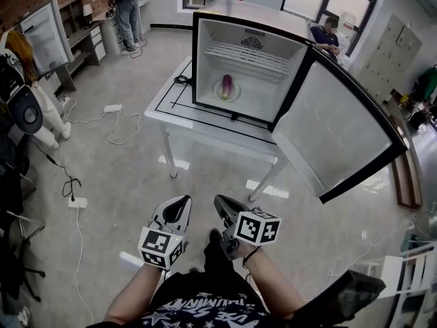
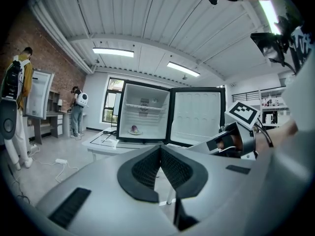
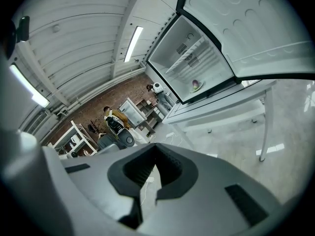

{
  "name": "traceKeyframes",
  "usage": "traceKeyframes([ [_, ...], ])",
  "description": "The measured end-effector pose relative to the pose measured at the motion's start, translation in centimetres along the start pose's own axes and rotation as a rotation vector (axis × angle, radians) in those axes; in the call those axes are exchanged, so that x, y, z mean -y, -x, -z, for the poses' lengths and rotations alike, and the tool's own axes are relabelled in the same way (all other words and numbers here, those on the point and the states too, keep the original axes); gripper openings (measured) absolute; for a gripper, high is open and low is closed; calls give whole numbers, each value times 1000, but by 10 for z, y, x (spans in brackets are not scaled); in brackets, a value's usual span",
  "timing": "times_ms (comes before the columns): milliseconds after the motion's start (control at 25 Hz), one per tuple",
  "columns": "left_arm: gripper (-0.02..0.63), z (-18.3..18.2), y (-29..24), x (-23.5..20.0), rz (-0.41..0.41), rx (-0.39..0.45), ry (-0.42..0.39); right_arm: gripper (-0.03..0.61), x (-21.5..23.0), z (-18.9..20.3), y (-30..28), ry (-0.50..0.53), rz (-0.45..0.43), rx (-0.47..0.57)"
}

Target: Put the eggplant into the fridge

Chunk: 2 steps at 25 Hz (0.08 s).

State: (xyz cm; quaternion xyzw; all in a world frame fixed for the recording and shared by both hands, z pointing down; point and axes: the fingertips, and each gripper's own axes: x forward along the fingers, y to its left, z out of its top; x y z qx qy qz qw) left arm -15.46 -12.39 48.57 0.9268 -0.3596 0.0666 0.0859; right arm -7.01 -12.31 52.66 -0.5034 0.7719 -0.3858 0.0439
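Observation:
A purple eggplant (image 1: 226, 86) lies on a white plate (image 1: 218, 96) on the floor of the open fridge (image 1: 200, 53), under its wire shelf. The fridge stands on a white table (image 1: 205, 125), with its door (image 1: 334, 132) swung wide to the right. Both grippers are far from it, held low near the person's body. My left gripper (image 1: 180, 201) is shut with nothing in it, and my right gripper (image 1: 220, 201) is likewise shut and empty. The left gripper view shows closed pads (image 2: 147, 168) with the eggplant (image 2: 134, 129) far off. It is small in the right gripper view (image 3: 195, 85).
Cables and power strips (image 1: 113, 108) lie on the floor left of the table. A white robot (image 1: 27, 111) and a second fridge (image 1: 44, 33) stand at far left. People stand at the back (image 1: 128, 9) and sit behind the fridge (image 1: 328, 36). The open door overhangs the floor.

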Motion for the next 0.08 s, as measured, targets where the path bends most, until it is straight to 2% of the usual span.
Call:
traceKeyframes([
  [80, 9, 3, 5, 2, 0, 4, 1, 6, -2, 6, 2, 4, -2, 1],
])
